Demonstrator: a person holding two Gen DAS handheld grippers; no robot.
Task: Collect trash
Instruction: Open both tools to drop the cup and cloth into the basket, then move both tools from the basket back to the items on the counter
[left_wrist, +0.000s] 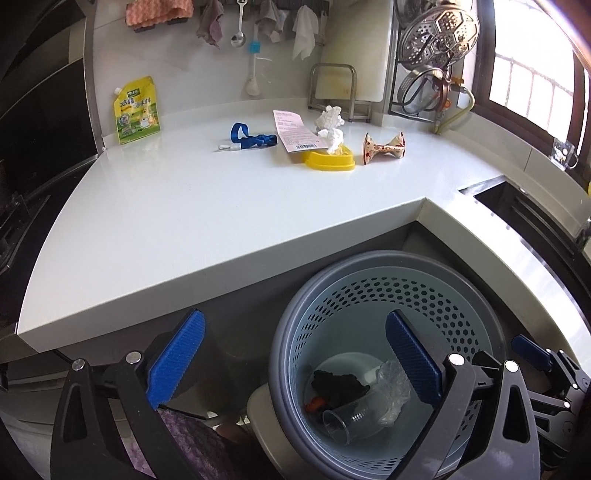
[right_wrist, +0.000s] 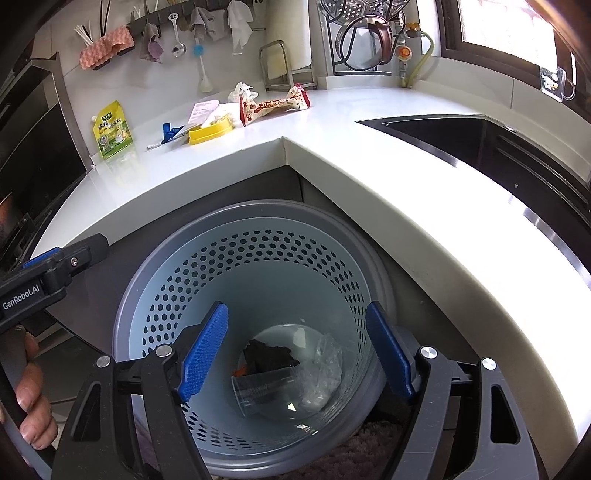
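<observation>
Both held above the bin (right_wrist: 207, 258), left tool (left_wrist: 295, 369) and right tool (right_wrist: 295, 350) spread wide and gripping nothing. Down in the bin: a clear cup (right_wrist: 258, 391), crumpled plastic (right_wrist: 325, 373), a dark scrap (right_wrist: 269, 356). Farther off on the white bench (left_wrist: 166, 206), well apart from either tool: twisted snack wrapper (left_wrist: 384, 147), crumpled tissue (left_wrist: 330, 127), receipt (left_wrist: 291, 129), yellow dish (left_wrist: 328, 158), blue strap (left_wrist: 251, 138), yellow-green pouch (left_wrist: 136, 110). Bench edge between bin and litter.
</observation>
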